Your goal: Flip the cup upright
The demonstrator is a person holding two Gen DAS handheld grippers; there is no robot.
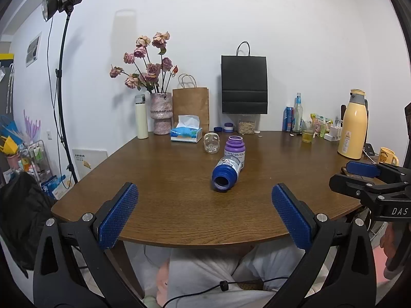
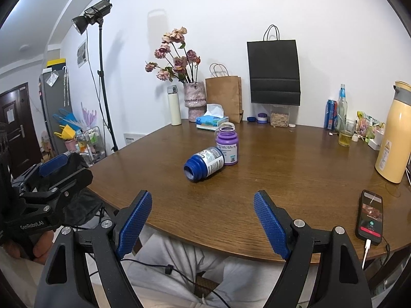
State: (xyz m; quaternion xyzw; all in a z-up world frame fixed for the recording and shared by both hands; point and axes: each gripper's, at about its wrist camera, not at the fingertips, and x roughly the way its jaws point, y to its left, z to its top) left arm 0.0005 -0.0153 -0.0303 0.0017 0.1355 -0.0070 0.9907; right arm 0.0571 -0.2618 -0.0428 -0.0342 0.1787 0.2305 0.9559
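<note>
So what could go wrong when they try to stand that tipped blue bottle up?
1. The blue bottle lies on its side, round and open-mouthed, so it may roll away when touched.
2. It rests against the upright purple bottle, so a nudge could topple that one too.
3. Both tools, left and right, are open and back at the table edge, so the reach might misjudge.

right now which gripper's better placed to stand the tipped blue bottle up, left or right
Left, marginally. The blue bottle lies centred between the open left gripper, mouth toward it. In the right view it sits left of the open right gripper. Both are equally far back.
</note>
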